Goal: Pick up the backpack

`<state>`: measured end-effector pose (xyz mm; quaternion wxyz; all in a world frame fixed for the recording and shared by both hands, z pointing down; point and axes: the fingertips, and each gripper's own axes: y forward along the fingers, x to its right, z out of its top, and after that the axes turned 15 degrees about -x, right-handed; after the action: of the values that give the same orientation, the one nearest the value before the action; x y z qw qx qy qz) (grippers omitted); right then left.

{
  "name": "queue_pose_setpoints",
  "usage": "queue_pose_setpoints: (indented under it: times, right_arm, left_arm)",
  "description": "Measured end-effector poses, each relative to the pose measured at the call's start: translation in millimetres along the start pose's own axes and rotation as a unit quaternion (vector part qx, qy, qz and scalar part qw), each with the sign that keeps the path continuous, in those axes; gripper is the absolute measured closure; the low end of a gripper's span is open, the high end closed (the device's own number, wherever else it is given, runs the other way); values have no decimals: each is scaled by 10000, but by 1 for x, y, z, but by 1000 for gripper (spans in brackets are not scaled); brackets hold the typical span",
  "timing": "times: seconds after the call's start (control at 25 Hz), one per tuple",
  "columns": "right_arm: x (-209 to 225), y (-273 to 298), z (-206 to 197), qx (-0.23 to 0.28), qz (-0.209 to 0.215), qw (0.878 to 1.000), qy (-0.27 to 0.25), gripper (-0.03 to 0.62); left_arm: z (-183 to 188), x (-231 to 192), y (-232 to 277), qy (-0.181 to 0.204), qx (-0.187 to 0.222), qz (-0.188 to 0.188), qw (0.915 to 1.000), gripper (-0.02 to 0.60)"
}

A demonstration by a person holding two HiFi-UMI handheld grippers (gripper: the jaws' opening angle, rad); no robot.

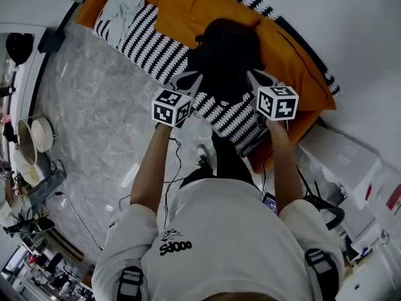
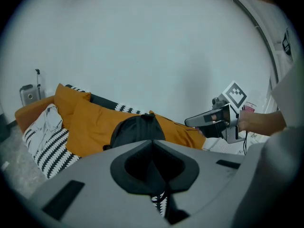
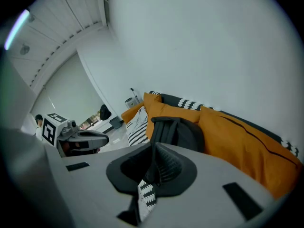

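Observation:
A black backpack (image 1: 225, 49) lies on a bed, on orange bedding (image 1: 188, 8) and a black-and-white striped blanket (image 1: 150, 39). My left gripper (image 1: 191, 77) hovers at the backpack's near left edge and my right gripper (image 1: 255, 75) at its near right edge. Both are shut with nothing between the jaws. In the left gripper view the backpack (image 2: 135, 129) sits just beyond the closed jaws (image 2: 153, 148), with the right gripper (image 2: 204, 120) off to the right. The right gripper view shows the backpack (image 3: 178, 129) past its closed jaws (image 3: 154, 151) and the left gripper (image 3: 90, 137) at the left.
A grey marble floor (image 1: 94, 118) lies left of the bed, with bowls (image 1: 34, 137) and clutter at the far left. White boxes (image 1: 341, 158) stand at the right. A white wall (image 2: 142, 46) runs behind the bed. Cables (image 1: 178, 162) hang by the person's legs.

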<state>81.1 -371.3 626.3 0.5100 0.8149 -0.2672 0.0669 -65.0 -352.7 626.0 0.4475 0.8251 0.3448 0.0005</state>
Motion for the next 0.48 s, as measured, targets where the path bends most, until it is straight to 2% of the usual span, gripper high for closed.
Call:
queue_pose_setpoints:
  times: [0.32, 0.36, 0.48]
  right_arm:
    - [23, 59, -3, -408, 522, 9978, 4, 548]
    - [25, 65, -4, -461, 563, 9973, 1, 498]
    - [31, 82, -5, -608, 679, 9958, -36, 459]
  left_arm:
    - [-9, -32, 68, 38, -388, -27, 9992, 557]
    - [-11, -35, 75, 11, -429, -73, 9991, 557]
    - [-18, -42, 94, -77, -548, -180, 9983, 557]
